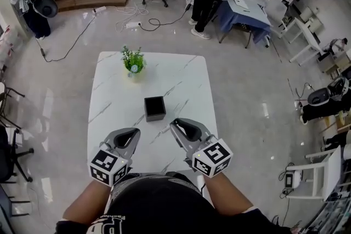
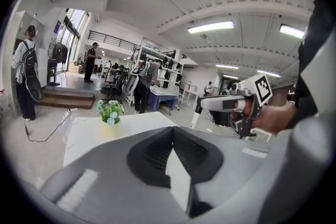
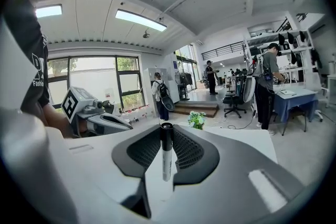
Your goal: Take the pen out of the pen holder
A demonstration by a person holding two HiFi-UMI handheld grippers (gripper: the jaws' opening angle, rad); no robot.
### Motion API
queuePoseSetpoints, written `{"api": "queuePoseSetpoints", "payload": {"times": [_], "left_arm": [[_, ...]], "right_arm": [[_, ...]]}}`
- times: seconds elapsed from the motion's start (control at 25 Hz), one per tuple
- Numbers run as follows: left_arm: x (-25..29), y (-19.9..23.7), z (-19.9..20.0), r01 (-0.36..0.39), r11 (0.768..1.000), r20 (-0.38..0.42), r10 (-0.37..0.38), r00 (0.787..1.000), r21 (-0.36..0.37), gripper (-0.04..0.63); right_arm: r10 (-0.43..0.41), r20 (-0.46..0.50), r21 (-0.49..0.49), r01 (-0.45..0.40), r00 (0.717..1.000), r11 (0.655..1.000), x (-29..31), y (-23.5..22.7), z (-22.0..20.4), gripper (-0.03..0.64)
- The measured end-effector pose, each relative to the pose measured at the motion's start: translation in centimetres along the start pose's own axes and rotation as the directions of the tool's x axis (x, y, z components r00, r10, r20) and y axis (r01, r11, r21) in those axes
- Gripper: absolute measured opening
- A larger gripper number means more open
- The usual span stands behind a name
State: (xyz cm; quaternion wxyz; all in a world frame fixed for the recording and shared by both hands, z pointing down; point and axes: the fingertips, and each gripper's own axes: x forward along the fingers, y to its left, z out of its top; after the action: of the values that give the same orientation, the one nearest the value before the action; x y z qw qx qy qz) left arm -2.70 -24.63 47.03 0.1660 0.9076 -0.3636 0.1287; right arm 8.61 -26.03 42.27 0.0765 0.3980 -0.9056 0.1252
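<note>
- The white marble table takes up the middle of the head view. The task's things sit on or above its near half.
- The right gripper hovers over the table's near edge, on the person's side of the holder. Its jaws are clamped on the pen, which stands upright between the ribbed pads.
- The left gripper is level with it on the other side. Its jaws are closed tip to tip with nothing between them, and it plays no part in the hold.
- The potted plant stands at the far edge of the table, well apart from both grippers.
- The black pen holder sits upright near the table's centre, between the plant and the grippers and just ahead of them. Neither gripper touches it. No pen shows above its rim, though its dark inside cannot be read.
- The pen has a pale barrel and a dark cap end. It is clear of the holder and rests only in the right gripper's grasp.
- Judged from this, the removal itself is done. At most, what remains is setting the pen down or carrying it off.
</note>
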Motion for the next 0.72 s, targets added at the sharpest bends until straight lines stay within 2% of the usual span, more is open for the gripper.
{"api": "queuePoseSetpoints", "payload": {"times": [0.72], "left_arm": [[1.2,-1.0,-0.8,0.032,0.999,-0.011,-0.032,0.999,0.011,0.057]], "right_arm": [[-0.057,-0.07,0.034,0.059,0.996,0.998,-1.6,-0.8,-5.4,0.069]]}}
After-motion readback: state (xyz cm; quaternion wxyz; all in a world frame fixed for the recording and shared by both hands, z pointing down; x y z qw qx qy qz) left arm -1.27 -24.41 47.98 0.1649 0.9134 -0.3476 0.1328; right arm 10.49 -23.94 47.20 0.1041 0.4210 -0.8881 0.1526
